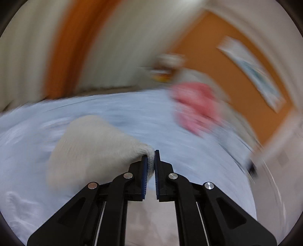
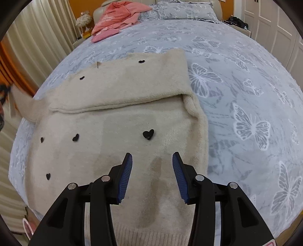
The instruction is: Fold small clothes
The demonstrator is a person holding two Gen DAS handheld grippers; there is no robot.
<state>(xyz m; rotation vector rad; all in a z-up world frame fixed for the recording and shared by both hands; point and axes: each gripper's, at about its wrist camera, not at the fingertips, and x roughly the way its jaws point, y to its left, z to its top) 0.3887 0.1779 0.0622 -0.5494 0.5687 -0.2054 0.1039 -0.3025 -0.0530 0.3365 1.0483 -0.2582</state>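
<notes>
Folding the second sleeve across the chest looks like the step in hand, and doing it well depends on keeping the cloth taut and landing it square. The left tongs (image 1: 151,160) are clamped tight on the knitted cuff of the cream sweater's sleeve (image 1: 90,143), which trails away to their left over the blue bedspread (image 1: 132,113); that view is smeared, so how high the sleeve hangs cannot be told. The right tongs (image 2: 151,170) stand about half open with nothing between the blue pads (image 2: 126,170), poised above the lower body of the sweater (image 2: 117,121), which lies flat on the butterfly bedspread just ahead of them. Beyond their tips one sleeve (image 2: 132,83) already lies folded crosswise over the chest, its edge making a straight ridge. A good move, I judge, would carry the pinched cuff level across the body so the new fold sits parallel to that ridge, without dragging the body along. The free right tongs could press down on the body near the black heart buttons (image 2: 148,134) to pin it, since fluffy knit tends to cling and shift. A pink garment (image 2: 117,17) lies far ahead by the pillows, well apart and no obstacle.
</notes>
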